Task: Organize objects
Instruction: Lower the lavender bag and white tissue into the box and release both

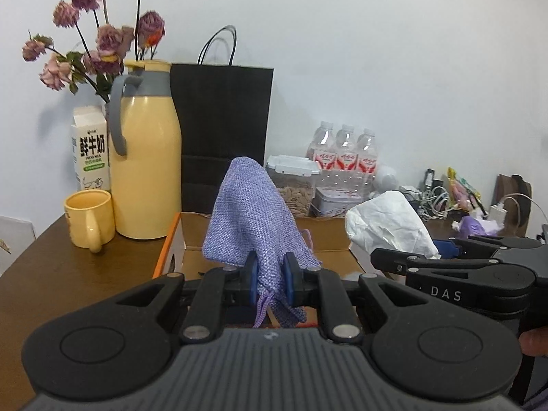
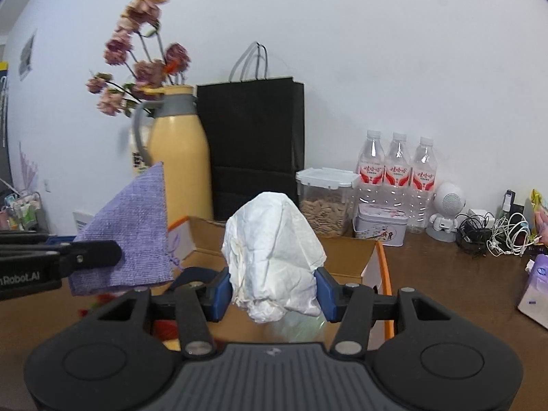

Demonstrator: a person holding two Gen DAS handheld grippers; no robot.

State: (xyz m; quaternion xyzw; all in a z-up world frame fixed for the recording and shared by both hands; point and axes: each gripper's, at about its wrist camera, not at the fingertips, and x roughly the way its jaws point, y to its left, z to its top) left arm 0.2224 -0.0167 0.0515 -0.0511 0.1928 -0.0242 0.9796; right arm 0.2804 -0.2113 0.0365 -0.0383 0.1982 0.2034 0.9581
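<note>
My left gripper (image 1: 271,275) is shut on a purple woven drawstring pouch (image 1: 251,217), which stands up from the blue pads above an open cardboard box (image 1: 330,236). My right gripper (image 2: 274,291) is shut on a white crumpled paper-wrapped bundle (image 2: 274,250), its pads pressed on both sides, also above the box (image 2: 346,253). In the left wrist view the white bundle (image 1: 388,226) and right gripper arm show at the right. In the right wrist view the purple pouch (image 2: 133,236) hangs at the left.
On the brown table (image 1: 51,267) stand a yellow mug (image 1: 89,219), a yellow thermos jug (image 1: 145,167), a milk carton (image 1: 89,150), dried flowers (image 1: 99,41) and a black paper bag (image 1: 222,130). Behind the box: a seed container (image 2: 325,202), a tin (image 2: 382,227), three water bottles (image 2: 397,171), cables (image 2: 496,236).
</note>
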